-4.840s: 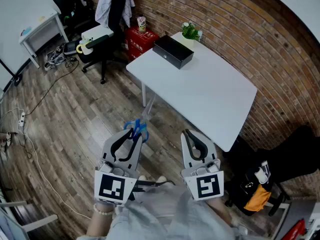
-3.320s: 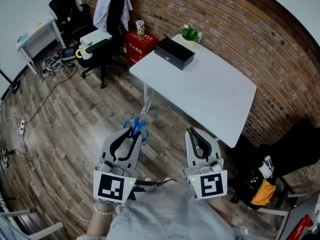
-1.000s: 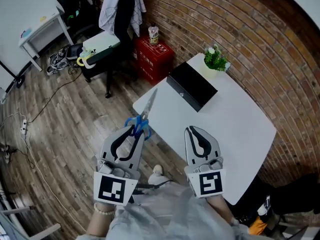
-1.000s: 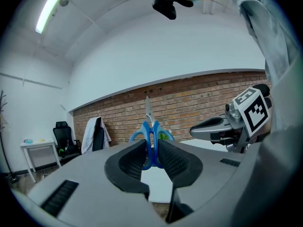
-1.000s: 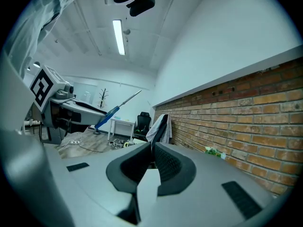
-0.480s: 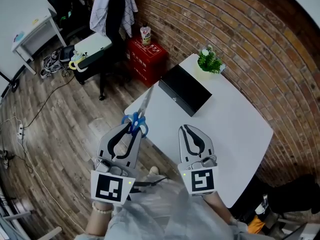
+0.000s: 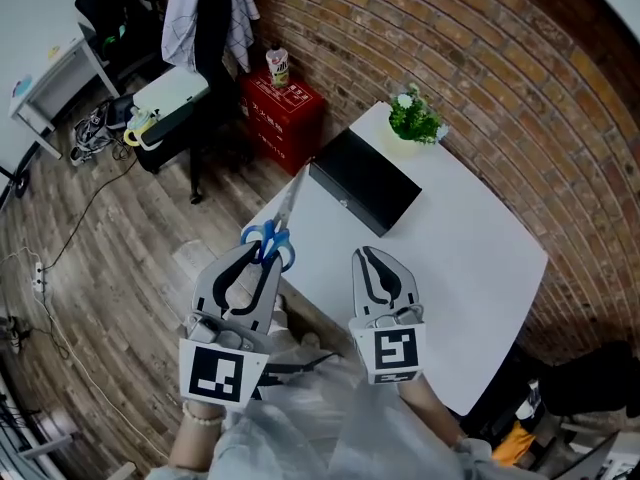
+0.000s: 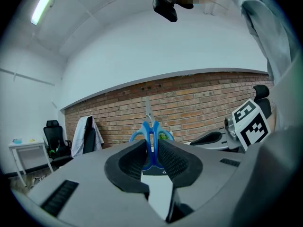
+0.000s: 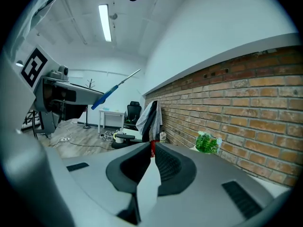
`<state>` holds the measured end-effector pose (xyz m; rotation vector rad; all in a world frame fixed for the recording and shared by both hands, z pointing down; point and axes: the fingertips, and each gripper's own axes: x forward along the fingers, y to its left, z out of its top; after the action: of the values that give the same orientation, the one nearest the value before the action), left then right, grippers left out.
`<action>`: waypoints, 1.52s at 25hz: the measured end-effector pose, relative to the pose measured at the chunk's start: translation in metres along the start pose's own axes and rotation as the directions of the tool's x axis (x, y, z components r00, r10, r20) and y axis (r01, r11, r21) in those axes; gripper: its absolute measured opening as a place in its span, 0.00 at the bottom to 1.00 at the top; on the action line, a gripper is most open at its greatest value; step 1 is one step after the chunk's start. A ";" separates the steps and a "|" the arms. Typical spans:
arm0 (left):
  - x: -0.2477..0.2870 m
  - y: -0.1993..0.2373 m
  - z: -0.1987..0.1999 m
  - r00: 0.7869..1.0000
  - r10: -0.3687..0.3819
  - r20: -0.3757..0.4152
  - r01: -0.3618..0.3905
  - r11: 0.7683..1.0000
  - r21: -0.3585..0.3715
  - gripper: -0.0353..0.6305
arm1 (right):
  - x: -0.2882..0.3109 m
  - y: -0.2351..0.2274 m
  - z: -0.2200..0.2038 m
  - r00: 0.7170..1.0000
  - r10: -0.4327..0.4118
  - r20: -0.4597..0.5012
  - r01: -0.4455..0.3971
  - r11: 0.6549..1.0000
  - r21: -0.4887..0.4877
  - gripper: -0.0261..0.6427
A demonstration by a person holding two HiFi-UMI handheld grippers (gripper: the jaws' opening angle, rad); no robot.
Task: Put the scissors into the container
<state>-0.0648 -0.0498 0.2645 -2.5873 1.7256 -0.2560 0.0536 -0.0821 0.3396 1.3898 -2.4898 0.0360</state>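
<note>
Clamping the scissors (image 7: 281, 220) by their blue handles, the left gripper (image 7: 262, 256) points the blades far toward the black container (image 7: 365, 194) on the white table (image 7: 470, 268), while the right gripper (image 7: 369, 256), just right of it, has jaws closed on nothing.

Container (image 7: 365, 194) on table (image 7: 470, 253), beside plant (image 7: 412, 118)

Two tools show, a left tool (image 7: 262, 252) and a right tool (image 7: 366, 256), with one pair of scissors (image 7: 287, 208). One worktop (image 7: 455, 258) carries one box (image 7: 365, 194) and one plant (image 7: 412, 118).
</note>
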 end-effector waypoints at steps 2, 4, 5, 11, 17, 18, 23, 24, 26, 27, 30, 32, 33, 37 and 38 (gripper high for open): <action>0.008 0.007 -0.001 1.000 -0.013 -0.003 0.013 1.000 -0.002 0.20 | 0.011 -0.003 -0.005 1.000 -0.018 -0.014 0.018 1.000 0.024 0.12; 0.018 0.014 -0.002 1.000 -0.028 -0.012 0.028 1.000 0.000 0.20 | 0.023 -0.006 -0.009 0.999 -0.034 -0.025 0.035 0.998 0.047 0.12; 0.024 0.017 -0.003 0.999 -0.038 -0.017 0.038 0.999 0.004 0.20 | 0.028 -0.008 -0.011 0.999 -0.044 -0.031 0.045 0.997 0.057 0.12; 0.059 0.033 -0.010 0.994 -0.105 -0.033 0.106 0.993 0.042 0.20 | 0.066 -0.018 -0.037 0.991 -0.088 -0.097 0.095 0.992 0.079 0.12; 0.088 0.046 -0.024 0.975 -0.203 -0.088 0.215 0.964 0.158 0.20 | 0.101 -0.028 -0.065 0.977 -0.123 -0.173 0.145 0.982 0.124 0.12; 0.093 0.049 -0.026 0.973 -0.212 -0.094 0.225 0.961 0.160 0.20 | 0.106 -0.030 -0.069 0.974 -0.130 -0.187 0.156 0.979 0.132 0.12; 0.112 0.061 -0.040 0.961 -0.248 -0.118 0.264 0.953 0.148 0.20 | 0.130 -0.034 -0.093 0.955 -0.152 -0.254 0.202 0.962 0.183 0.12; 0.116 0.064 -0.042 0.959 -0.254 -0.123 0.271 0.951 0.149 0.20 | 0.135 -0.035 -0.097 0.951 -0.155 -0.266 0.211 0.958 0.196 0.12; 0.123 0.068 -0.046 0.955 -0.266 -0.131 0.285 0.946 0.154 0.20 | 0.143 -0.037 -0.106 0.944 -0.162 -0.287 0.230 0.947 0.224 0.12; 0.126 0.070 -0.049 0.953 -0.270 -0.136 0.289 0.945 0.153 0.20 | 0.148 -0.038 -0.110 0.941 -0.164 -0.296 0.239 0.942 0.237 0.12; 0.134 0.076 -0.057 0.951 -0.273 -0.144 0.292 0.947 0.135 0.20 | 0.161 -0.040 -0.122 0.932 -0.172 -0.318 0.261 0.929 0.264 0.12; 0.139 0.080 -0.061 0.951 -0.274 -0.146 0.293 0.947 0.129 0.20 | 0.169 -0.041 -0.129 0.926 -0.178 -0.334 0.273 0.925 0.265 0.13; 0.140 0.082 -0.063 0.950 -0.275 -0.150 0.294 0.947 0.129 0.20 | 0.173 -0.041 -0.132 0.922 -0.179 -0.342 0.278 0.923 0.266 0.15; 0.143 0.089 -0.070 0.947 -0.277 -0.165 0.300 0.944 0.135 0.20 | 0.186 -0.042 -0.146 0.911 -0.179 -0.372 0.297 0.910 0.289 0.19; 0.144 0.090 -0.072 0.946 -0.276 -0.168 0.300 0.944 0.136 0.20 | 0.189 -0.042 -0.149 0.907 -0.179 -0.381 0.303 0.906 0.295 0.19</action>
<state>-0.1041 -0.2120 0.3432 -2.7521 1.2887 -0.5797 0.0307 -0.2378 0.5268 1.6571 -2.0663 0.6435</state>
